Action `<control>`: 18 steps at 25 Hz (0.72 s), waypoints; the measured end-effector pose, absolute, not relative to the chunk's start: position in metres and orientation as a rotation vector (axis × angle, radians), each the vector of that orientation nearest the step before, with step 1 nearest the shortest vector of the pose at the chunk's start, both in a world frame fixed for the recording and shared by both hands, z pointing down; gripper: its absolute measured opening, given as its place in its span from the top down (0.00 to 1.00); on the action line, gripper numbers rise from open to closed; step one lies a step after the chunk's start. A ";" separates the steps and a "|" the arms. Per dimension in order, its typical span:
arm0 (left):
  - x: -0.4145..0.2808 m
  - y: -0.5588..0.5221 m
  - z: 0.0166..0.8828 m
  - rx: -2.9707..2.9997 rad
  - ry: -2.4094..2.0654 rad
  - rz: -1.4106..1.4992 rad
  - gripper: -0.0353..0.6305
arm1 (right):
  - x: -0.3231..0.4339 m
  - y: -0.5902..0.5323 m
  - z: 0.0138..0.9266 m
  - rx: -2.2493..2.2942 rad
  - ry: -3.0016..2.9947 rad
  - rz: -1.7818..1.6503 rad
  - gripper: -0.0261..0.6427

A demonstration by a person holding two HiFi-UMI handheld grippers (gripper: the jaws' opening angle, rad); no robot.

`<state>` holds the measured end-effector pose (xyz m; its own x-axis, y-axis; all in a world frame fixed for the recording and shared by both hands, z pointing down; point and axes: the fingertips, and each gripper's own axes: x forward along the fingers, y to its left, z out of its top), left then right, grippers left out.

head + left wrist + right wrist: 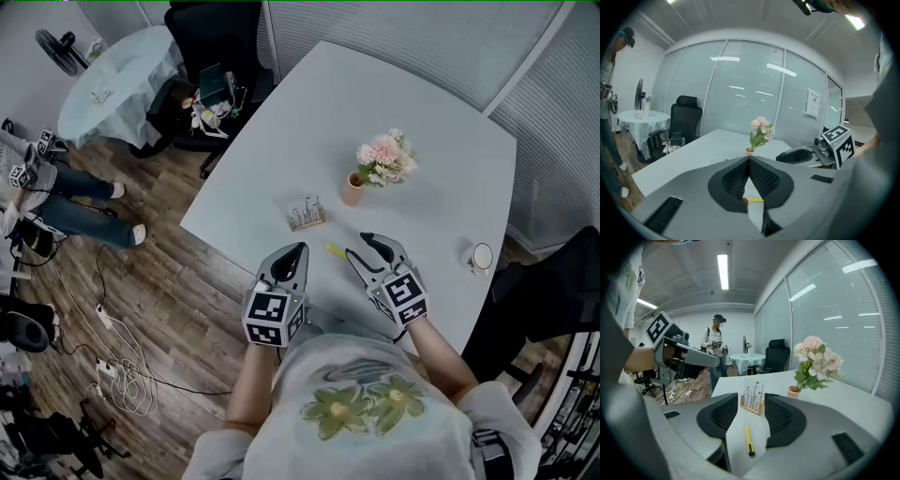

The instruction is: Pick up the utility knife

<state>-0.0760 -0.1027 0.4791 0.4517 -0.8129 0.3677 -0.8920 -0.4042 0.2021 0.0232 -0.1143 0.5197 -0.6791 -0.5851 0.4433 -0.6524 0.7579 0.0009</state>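
Showing yellow utility knife (749,441) flat on white table (394,103), near its front edge. Places knife betw. L gripper (749,161) and R gripper (355,244) in head view, closer to R tips. Shows R jaws spread wide and empty, w/ knife on tabletop in the gap below them, touched by neither pad. Shows L jaws pressed together at tips, gripping nothing; glimpses knife thru small opening beneath them. Sets wooden holder (753,401) just beyond knife, potted pink flowers (380,164) farther back, white cup (481,256) near table edge beside R gripper. Includes office chair (211,56), round cloth-covered table (112,80) and another person's legs (84,202) on wood floor.
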 end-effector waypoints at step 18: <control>-0.080 -0.117 0.500 2.303 -1.406 0.329 0.94 | 0.025 -0.117 0.580 0.864 -2.418 0.332 0.69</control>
